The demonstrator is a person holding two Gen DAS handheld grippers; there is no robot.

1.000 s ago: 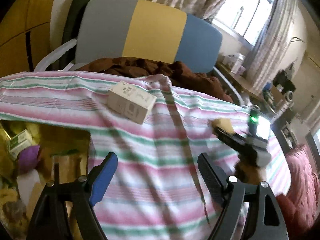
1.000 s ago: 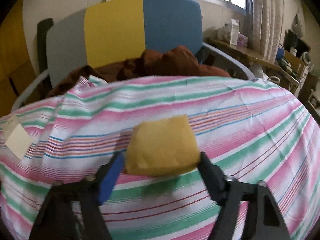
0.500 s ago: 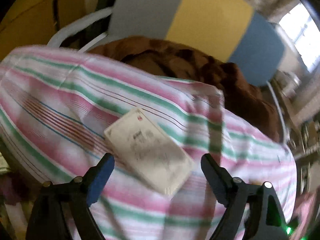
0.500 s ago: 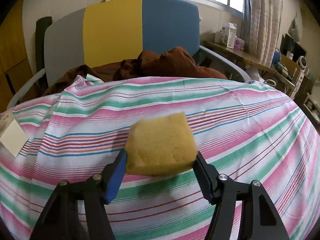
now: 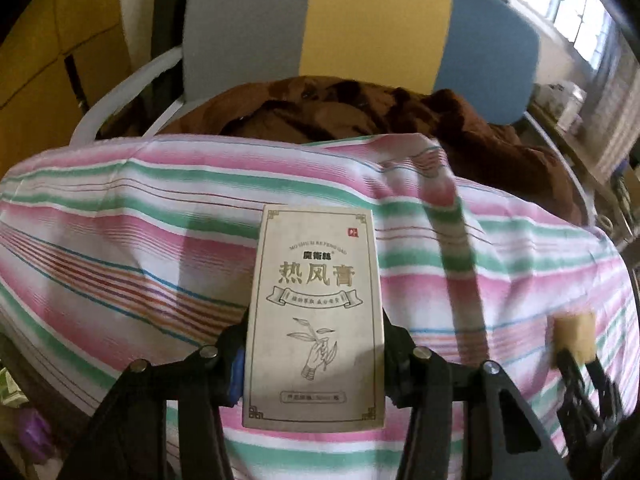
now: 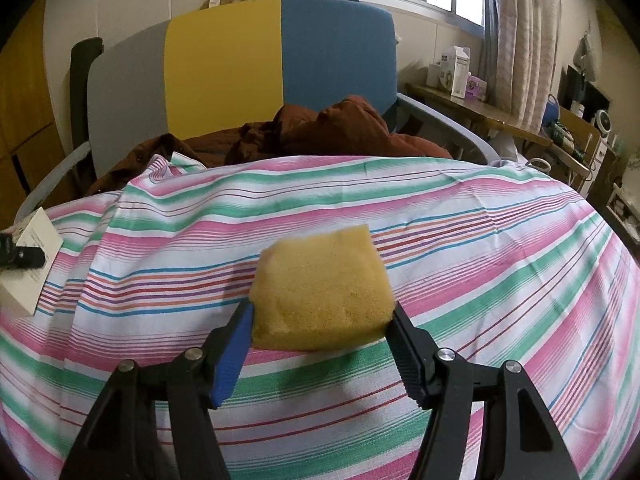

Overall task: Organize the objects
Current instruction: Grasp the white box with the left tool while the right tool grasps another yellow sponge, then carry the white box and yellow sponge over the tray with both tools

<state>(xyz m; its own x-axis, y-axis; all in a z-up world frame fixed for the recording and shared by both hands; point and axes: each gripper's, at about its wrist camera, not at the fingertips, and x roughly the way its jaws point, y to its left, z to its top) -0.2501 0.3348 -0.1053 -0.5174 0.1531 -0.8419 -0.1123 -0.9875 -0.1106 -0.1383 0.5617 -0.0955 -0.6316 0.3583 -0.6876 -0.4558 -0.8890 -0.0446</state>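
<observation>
Your left tongs [image 5: 314, 360] are closing across the cardboard box [image 5: 316, 316] at lower centre, lying on the striped bedsheet [image 5: 120, 248]: light, crushable, so grip its long edges gently. Your right tongs [image 6: 320, 344] are clamping the soft, springy sponge [image 6: 320, 288] at centre frame.

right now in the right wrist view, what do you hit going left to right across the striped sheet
left gripper's finger → white carton → yellow sponge held in the right gripper
</observation>
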